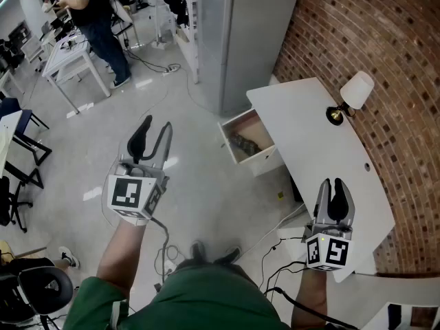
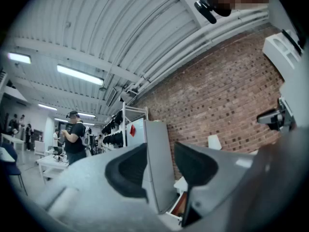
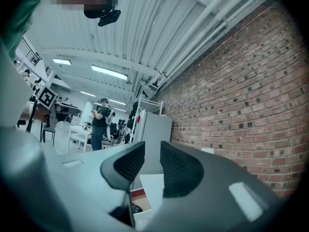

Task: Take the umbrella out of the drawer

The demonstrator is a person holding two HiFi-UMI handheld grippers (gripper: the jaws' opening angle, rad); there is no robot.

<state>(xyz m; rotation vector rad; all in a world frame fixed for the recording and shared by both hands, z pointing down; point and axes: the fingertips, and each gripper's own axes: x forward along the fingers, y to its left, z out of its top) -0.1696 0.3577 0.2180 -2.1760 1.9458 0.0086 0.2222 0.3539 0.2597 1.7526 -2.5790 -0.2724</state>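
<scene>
The left gripper (image 1: 157,125) has its jaws apart and empty. The right gripper (image 1: 332,184) has its jaws only slightly apart, also empty. Both are far from the umbrella (image 1: 243,143), which lies in the open drawer (image 1: 265,162) of the bench (image 1: 313,126). I judge reaching in comes next.

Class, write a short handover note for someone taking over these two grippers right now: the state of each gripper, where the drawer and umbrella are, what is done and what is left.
Left gripper: fingers apart, empty, held in the air over the floor, well short of the drawer.
Right gripper: fingers a narrow gap apart, empty, by the near end of the white desk.
Drawer: pulled open from the desk.
Umbrella: the dark bundle lying inside, untouched.
Done: the drawer is open.
Left: reach in, grip the umbrella, lift it out.
</scene>
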